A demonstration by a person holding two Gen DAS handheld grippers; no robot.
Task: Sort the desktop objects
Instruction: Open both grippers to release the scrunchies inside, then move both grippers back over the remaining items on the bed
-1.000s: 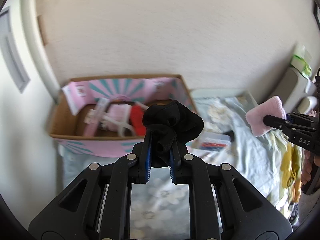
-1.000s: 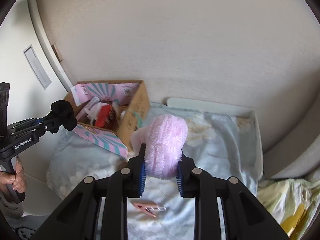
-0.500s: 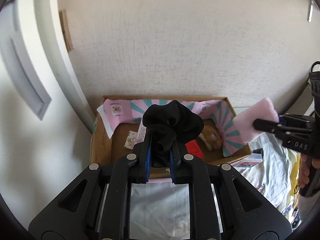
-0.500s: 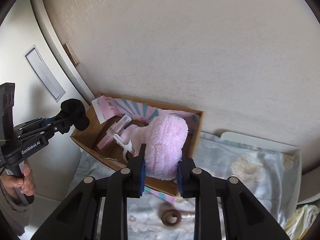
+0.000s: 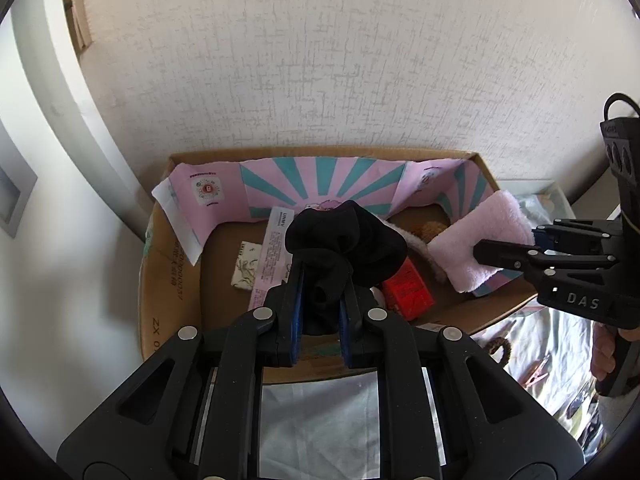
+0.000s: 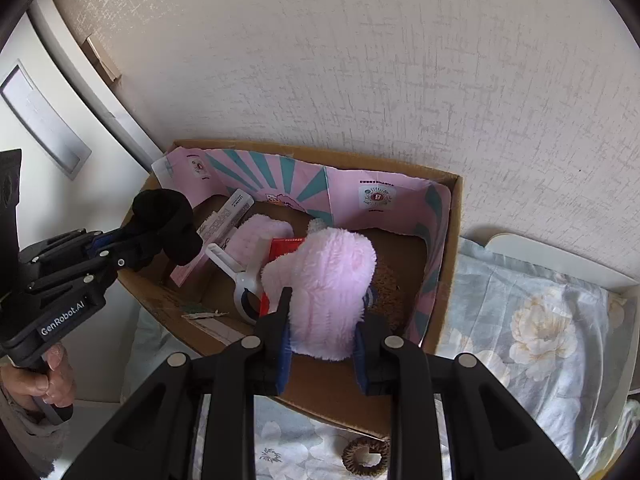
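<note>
My left gripper (image 5: 320,300) is shut on a black scrunchie (image 5: 344,240) and holds it over the left part of an open cardboard box (image 5: 168,280) lined with pink and teal paper. My right gripper (image 6: 323,320) is shut on a fluffy pink cloth (image 6: 328,280) and holds it over the right part of the same box (image 6: 448,264). Each gripper shows in the other's view: the right one with the pink cloth (image 5: 480,252), the left one with the scrunchie (image 6: 168,228). The box holds a red packet (image 5: 408,288), a long pink packet (image 5: 272,256) and a white clip (image 6: 240,276).
The box stands against a textured wall on a floral cloth (image 6: 540,320). A brown hair ring (image 6: 364,456) and a pink clothes peg (image 5: 536,376) lie on the cloth in front of the box. A white door frame (image 5: 48,100) is at the left.
Both grippers have moved left and forward from above the cloth to above the box, each still holding its item. The box now fills the middle of both views.
</note>
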